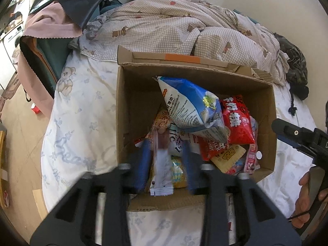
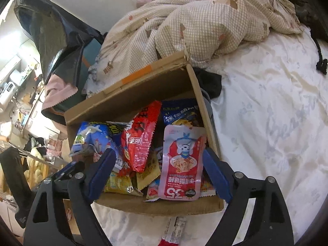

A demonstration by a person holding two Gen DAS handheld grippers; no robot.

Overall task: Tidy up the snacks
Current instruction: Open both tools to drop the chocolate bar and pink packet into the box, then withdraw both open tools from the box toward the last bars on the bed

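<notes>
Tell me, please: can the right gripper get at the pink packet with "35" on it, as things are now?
Probably yes. The right gripper is open, and the pink packet lies on top of the other snacks in the cardboard box, between the fingers, with nothing over it.

Rumpled checked duvet (image 1: 164, 26) lies on floral bedsheet (image 1: 82, 112).

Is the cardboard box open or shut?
Open. The cardboard box has its back flap standing up, and snack packets show piled inside from above.

Snack packets (image 1: 205, 127) in box (image 1: 131, 106), apparently on bed (image 1: 82, 110)
</notes>
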